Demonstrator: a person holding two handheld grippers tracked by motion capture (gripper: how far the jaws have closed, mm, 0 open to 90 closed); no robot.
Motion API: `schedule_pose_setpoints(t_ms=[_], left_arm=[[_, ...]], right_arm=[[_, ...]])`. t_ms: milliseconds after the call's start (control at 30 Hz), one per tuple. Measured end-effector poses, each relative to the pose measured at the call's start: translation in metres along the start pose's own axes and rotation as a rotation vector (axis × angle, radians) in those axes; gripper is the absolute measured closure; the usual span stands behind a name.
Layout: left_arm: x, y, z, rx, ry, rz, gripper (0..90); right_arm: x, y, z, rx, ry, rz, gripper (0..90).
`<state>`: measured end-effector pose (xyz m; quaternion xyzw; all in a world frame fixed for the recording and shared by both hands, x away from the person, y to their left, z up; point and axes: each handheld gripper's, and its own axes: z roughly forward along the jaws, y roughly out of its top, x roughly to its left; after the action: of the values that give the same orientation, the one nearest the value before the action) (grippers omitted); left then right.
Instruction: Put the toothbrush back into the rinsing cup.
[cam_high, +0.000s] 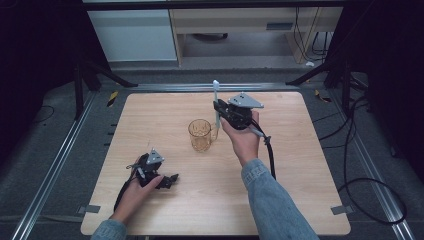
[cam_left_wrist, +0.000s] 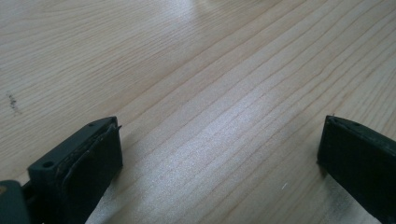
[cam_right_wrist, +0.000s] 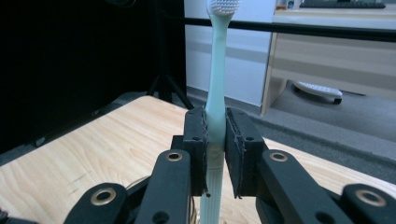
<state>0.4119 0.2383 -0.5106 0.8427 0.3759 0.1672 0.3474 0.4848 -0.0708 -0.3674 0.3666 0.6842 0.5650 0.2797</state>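
Observation:
A pale green toothbrush (cam_right_wrist: 215, 88) stands upright, bristle head up, with my right gripper (cam_right_wrist: 215, 149) shut on its handle. In the high view the toothbrush (cam_high: 216, 97) rises above the right gripper (cam_high: 220, 111), held in the air just right of and behind a clear amber cup (cam_high: 200, 135) that stands upright near the table's middle. My left gripper (cam_high: 170, 181) rests low at the table's front left, and its jaws stand wide apart over bare wood in the left gripper view (cam_left_wrist: 219, 154).
The wooden table (cam_high: 280, 200) sits on a dark floor with metal rails at both sides. Tripod legs (cam_high: 110, 75) stand behind the far corners, and cables (cam_high: 360, 165) trail on the right. A white cabinet and a wooden desk (cam_high: 235, 22) stand beyond.

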Motion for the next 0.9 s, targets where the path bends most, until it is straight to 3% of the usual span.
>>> schedule_pose_setpoints(t_ms=[900], left_arm=[[0.0001,0.0,-0.0001,0.002,0.0,0.002,0.0]], right_arm=[[-0.0007,-0.0096,0.0093,-0.124,-0.03,0.016,79.1]])
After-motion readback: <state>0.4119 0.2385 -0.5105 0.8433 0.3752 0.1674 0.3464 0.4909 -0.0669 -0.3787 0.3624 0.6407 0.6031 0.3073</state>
